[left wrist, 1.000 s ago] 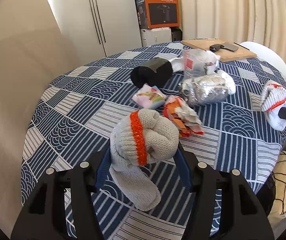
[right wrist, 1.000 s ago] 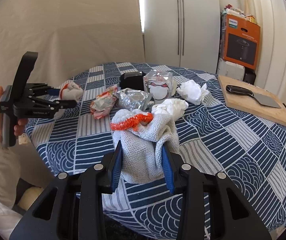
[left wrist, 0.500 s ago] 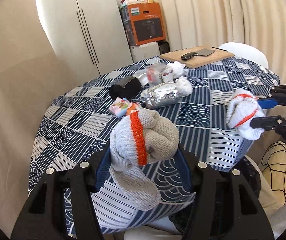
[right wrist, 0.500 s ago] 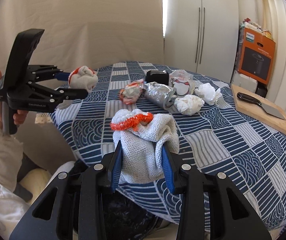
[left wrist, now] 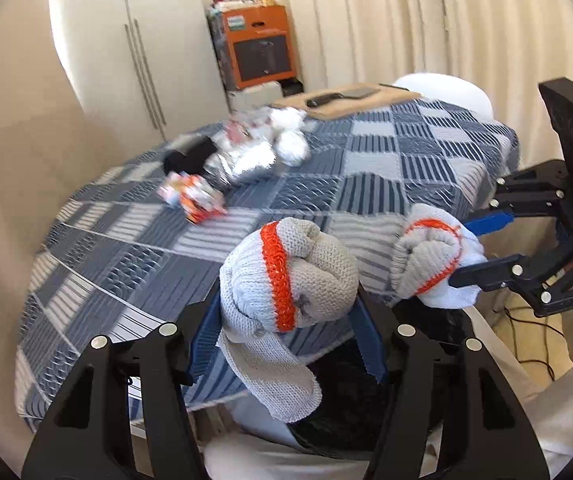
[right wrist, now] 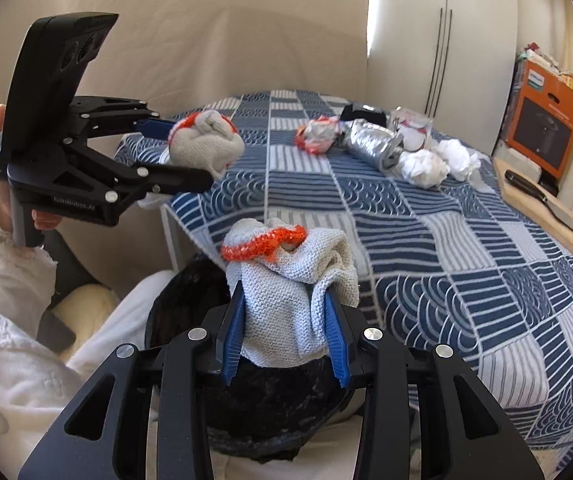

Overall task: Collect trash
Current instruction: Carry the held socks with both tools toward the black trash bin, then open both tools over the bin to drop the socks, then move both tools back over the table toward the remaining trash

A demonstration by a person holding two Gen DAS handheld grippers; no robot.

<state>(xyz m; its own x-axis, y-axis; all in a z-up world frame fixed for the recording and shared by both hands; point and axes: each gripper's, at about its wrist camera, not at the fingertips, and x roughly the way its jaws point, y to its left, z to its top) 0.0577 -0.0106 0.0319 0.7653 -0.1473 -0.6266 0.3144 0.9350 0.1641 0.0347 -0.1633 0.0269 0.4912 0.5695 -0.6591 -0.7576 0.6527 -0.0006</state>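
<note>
My left gripper (left wrist: 288,312) is shut on a balled grey knit glove with an orange band (left wrist: 290,276); it also shows in the right wrist view (right wrist: 204,146). My right gripper (right wrist: 286,336) is shut on a second grey glove with an orange cuff (right wrist: 290,276), seen in the left wrist view too (left wrist: 432,256). Both gloves hang off the table's near edge, above a black trash bag (right wrist: 182,304) that opens below. More trash lies on the table: a foil wrapper (right wrist: 374,146), crumpled tissues (right wrist: 426,166), a red-and-white wrapper (right wrist: 316,134).
The round table has a blue patterned cloth (right wrist: 426,240). A wooden cutting board with a knife (right wrist: 538,196) lies at its far right. A black object (right wrist: 360,114) sits behind the trash. An orange box (right wrist: 542,120) and white cupboards stand beyond. A white chair (left wrist: 446,88) is by the table.
Both grippers have pulled back from over the table to beyond its near edge, each still holding its glove. The black bag has come into view beneath them.
</note>
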